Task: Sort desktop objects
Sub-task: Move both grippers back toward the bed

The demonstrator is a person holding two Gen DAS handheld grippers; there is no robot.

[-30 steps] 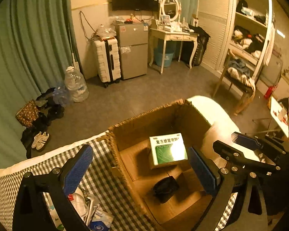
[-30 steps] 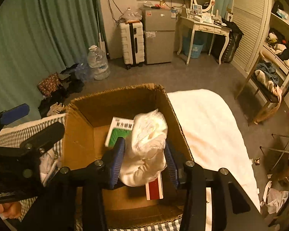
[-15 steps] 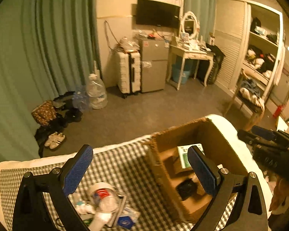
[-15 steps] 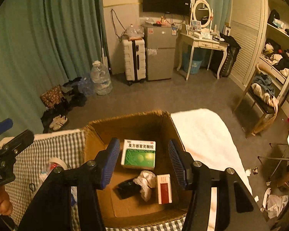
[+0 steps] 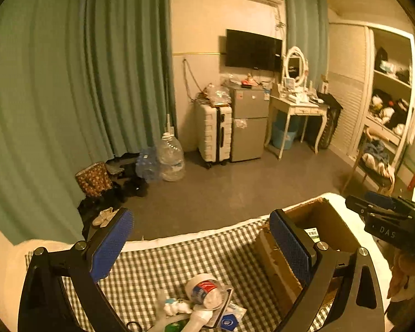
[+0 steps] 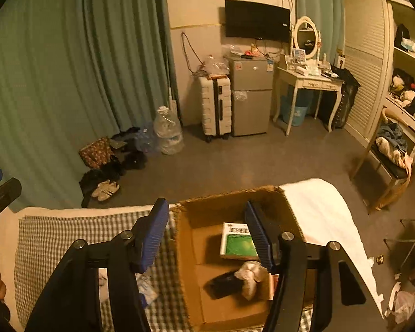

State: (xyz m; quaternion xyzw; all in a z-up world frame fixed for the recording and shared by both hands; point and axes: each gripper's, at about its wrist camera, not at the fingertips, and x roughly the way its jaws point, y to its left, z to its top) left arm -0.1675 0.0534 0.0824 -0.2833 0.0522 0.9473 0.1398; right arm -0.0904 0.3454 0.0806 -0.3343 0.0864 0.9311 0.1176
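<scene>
An open cardboard box point(image 6: 185, 249) stands on a green checked cloth point(image 6: 69, 235). In it lie a green-and-white carton point(image 6: 235, 242), a white crumpled bag point(image 6: 250, 276), a black object point(image 6: 225, 285) and a red-and-white box point(image 6: 272, 286). My right gripper point(image 6: 207, 235) is open and empty, above the box's left wall. My left gripper point(image 5: 202, 246) is open and empty above the cloth point(image 5: 179, 260), over a pile of loose items: a tape roll point(image 5: 204, 287), a white tube point(image 5: 199, 315) and a blue-labelled packet point(image 5: 228, 322). The box point(image 5: 274, 260) sits to its right.
White bedding point(image 6: 318, 213) lies right of the box. The bed's far edge drops to a grey floor with shoes point(image 6: 105, 189), water jugs point(image 6: 168, 130), a suitcase point(image 6: 215, 105), a small fridge point(image 6: 251, 94) and a chair point(image 6: 393, 152).
My right gripper let go of the white bag into the box, opened and rose back to the left. My left gripper swung left from over the box to over the pile.
</scene>
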